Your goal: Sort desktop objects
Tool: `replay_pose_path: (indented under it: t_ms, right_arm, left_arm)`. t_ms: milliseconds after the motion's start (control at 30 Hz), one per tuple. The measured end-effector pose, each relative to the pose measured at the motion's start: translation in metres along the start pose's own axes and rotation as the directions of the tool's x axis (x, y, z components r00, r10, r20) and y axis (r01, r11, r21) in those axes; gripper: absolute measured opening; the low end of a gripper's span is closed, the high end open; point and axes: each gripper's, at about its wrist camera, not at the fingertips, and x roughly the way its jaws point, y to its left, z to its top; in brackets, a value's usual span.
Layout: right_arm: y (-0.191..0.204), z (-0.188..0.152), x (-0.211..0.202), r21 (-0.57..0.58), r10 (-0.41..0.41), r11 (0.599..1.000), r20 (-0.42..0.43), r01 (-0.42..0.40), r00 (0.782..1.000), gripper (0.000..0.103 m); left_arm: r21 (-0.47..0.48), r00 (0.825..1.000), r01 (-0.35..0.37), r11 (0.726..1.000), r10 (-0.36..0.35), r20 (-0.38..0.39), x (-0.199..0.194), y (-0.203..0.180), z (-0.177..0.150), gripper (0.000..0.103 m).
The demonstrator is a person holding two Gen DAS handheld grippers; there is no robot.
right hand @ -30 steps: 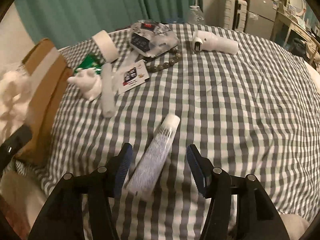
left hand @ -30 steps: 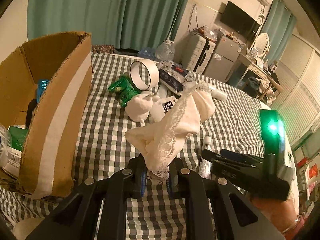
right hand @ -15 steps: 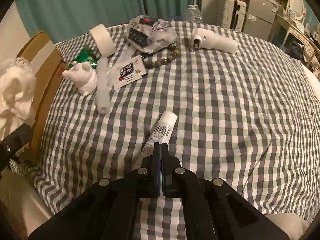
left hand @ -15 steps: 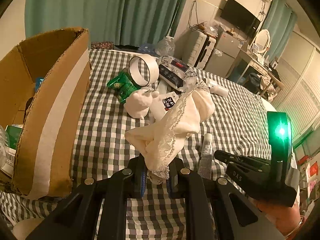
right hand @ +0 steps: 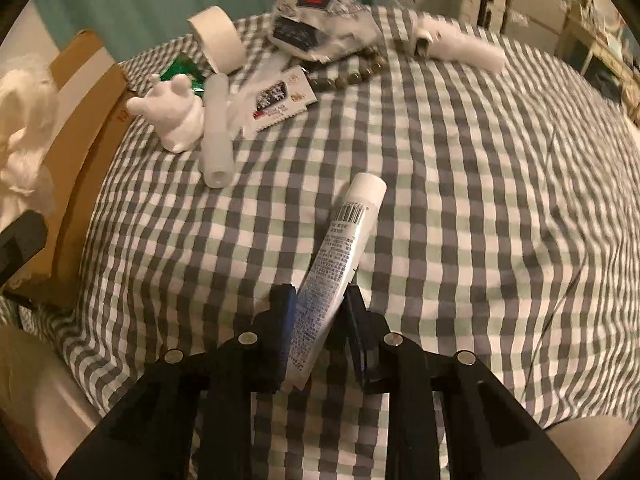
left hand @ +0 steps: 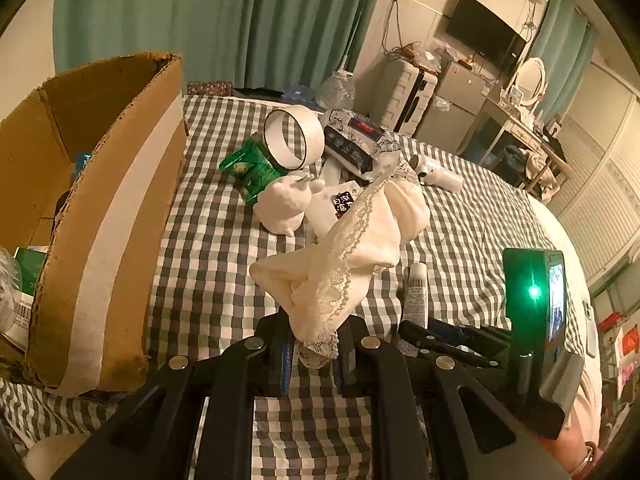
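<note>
Left to right: cardboard box (left hand: 100, 216) sits open at the left edge of the bed, a few items already inside. Left gripper (left hand: 312, 354) is clamped narrow on a cream lace-trimmed cloth (left hand: 344, 256), bunched and held above the bedspread, just right of the box wall. Cloth is light, limp, no shape of its own; the grip on the gathered end looks adequate, the loose end will swing.

Right gripper (right hand: 318, 326): jaws opening, printed squeeze tube (right hand: 340, 256) between them. Crimped tail end sits in the jaws, white cap end pointing away. Can't tell if the pads are actually pressing. Tube is light, soft-walled, glossy, so likely slippery; better to take it mid-body across the flat than at the tail.

Rest unsorted: tape roll (left hand: 294, 136), green packet (left hand: 250, 168), white figurine (left hand: 284, 204), all clustered mid-bed.

Surface: grey-green checked bedspread (right hand: 480, 208), soft and wrinkled, gives under pressure. Room: teal curtains (left hand: 220, 20), wall TV, dim warm light.
</note>
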Motion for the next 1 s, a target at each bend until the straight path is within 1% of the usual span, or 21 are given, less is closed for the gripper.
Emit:
replay_pose_path:
  t_ms: [33,100,200,333,533,700,767,867,933,1000]
  right_arm:
    - [0.000,0.000,-0.001,0.002,0.003,1.000,0.002,-0.003,1.000,0.022]
    - [-0.002,-0.001,-0.005,0.015,0.018,1.000,0.009,-0.018,1.000,0.017]
    - [-0.002,-0.002,-0.014,0.007,0.018,1.000,0.027,-0.018,0.999,0.011]
    - [-0.003,-0.003,-0.027,-0.003,0.030,1.000,0.045,-0.030,0.999,0.011]
    - [-0.003,-0.002,-0.054,0.008,0.063,0.998,0.110,-0.064,0.992,0.011]
    - [-0.001,0.001,-0.085,0.004,0.104,0.994,0.160,-0.106,0.982,0.011]
    - [0.002,0.001,-0.096,0.001,0.108,0.994,0.187,-0.110,0.976,0.011]
    - [0.010,0.004,-0.120,-0.025,0.127,0.992,0.233,-0.125,0.964,0.011]
    - [0.017,0.006,-0.135,-0.042,0.145,0.989,0.262,-0.139,0.954,0.011]
    - [0.025,0.010,-0.150,-0.060,0.174,0.985,0.283,-0.164,0.943,0.011]
  left_arm:
    - [0.001,1.000,-0.002,1.000,0.002,0.000,0.000,-0.001,0.000,0.014]
    - [0.001,1.000,-0.001,1.000,0.001,0.001,-0.001,0.000,0.000,0.014]
    - [0.000,1.000,-0.001,1.000,0.001,0.005,0.000,0.001,0.001,0.014]
    - [-0.002,1.000,-0.002,1.000,0.002,0.011,-0.001,0.002,0.000,0.014]
    - [-0.003,1.000,0.000,1.000,0.000,0.027,-0.004,0.004,0.000,0.014]
    - [0.016,0.999,0.004,1.000,-0.005,0.033,-0.009,-0.001,0.002,0.014]
    - [0.013,0.999,0.001,1.000,-0.001,0.047,-0.015,-0.002,0.005,0.014]
    - [0.013,0.995,0.005,1.000,-0.006,0.103,-0.036,-0.003,0.016,0.014]
    - [0.034,0.991,-0.026,0.999,0.021,0.131,-0.050,-0.004,0.027,0.014]
    - [0.028,0.988,-0.040,0.999,0.035,0.149,-0.066,0.001,0.041,0.014]
